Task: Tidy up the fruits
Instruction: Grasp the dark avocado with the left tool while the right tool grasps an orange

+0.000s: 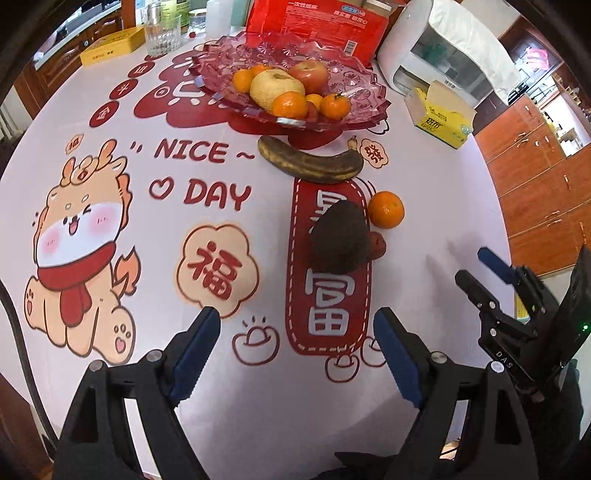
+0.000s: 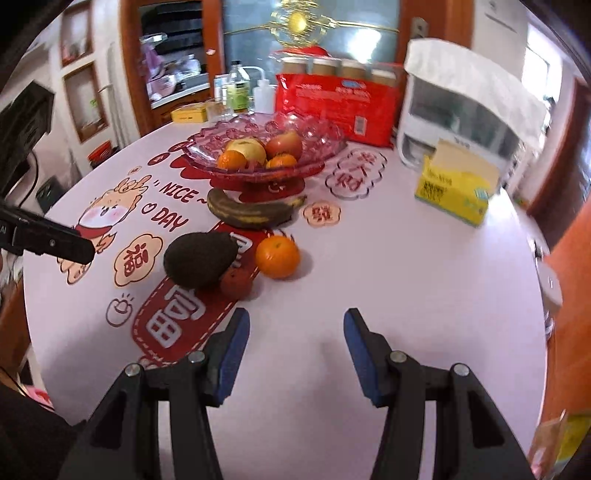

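A pink glass fruit bowl (image 1: pixel 354 96) (image 2: pixel 317 133) holds a pear, an apple and several tangerines. On the table in front of it lie an overripe banana (image 1: pixel 310 162) (image 2: pixel 251 214), a dark avocado (image 1: pixel 338 238) (image 2: pixel 201 258), a loose tangerine (image 1: pixel 386 209) (image 2: pixel 277 256) and a small red fruit (image 1: pixel 378 245) (image 2: pixel 236 282) touching the avocado. My left gripper (image 1: pixel 295 328) is open and empty, short of the avocado. My right gripper (image 2: pixel 295 332) is open and empty, near the small red fruit and tangerine; it also shows in the left wrist view (image 1: pixel 476 266).
A yellow tissue box (image 1: pixel 441 118) (image 2: pixel 454 188) and a white appliance (image 1: pixel 447 55) (image 2: pixel 465 110) stand at the right. A red package (image 1: pixel 317 22) (image 2: pixel 332 103), a glass (image 1: pixel 162 33), bottles and a yellow tin (image 1: pixel 114 46) stand behind the bowl. The table edge curves at the right.
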The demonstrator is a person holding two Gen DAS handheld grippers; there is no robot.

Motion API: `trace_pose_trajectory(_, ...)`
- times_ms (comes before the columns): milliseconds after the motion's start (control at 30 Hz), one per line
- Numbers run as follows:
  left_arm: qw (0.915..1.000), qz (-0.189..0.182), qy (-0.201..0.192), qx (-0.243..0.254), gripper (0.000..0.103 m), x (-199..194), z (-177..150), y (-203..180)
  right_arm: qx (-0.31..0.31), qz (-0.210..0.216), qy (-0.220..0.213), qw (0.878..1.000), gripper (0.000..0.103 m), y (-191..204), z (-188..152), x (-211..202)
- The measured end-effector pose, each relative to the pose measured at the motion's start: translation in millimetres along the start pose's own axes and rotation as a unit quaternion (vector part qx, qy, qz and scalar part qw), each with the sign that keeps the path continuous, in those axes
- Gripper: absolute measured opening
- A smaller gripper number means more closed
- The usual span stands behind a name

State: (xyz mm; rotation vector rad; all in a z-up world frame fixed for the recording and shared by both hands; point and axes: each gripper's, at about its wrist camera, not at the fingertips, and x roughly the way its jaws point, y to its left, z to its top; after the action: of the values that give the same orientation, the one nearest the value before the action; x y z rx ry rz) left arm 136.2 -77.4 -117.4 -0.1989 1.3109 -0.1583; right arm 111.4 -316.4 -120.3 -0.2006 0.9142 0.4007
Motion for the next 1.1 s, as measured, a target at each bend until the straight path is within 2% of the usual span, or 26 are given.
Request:
trace_pose_trajectory(433,0.9988,0.022,0.035,0.028,0.086,43,39,-41,-0.073,0.049,-0.019,0.996,0.061,-4,30,37)
trace_pose_trajectory(567,0.9981,0.015,0.053,0.026,0.086,62,46,-46,-0.064,0.070,-0.021,0.995,0.061,-4,31,52)
trace_pose_trajectory(867,0.9963,0.012,0.084,0.015,0.086,97,56,-40,-0.041,0.088,-0.019,0.995,0.061,-6,27,81)
trace_pose_trajectory(1100,0.9944,-0.025,0.101,-0.018,0.086,122,63,-26,-0.021,0.115,-0.015,0.993,0.061,-8,24,103)
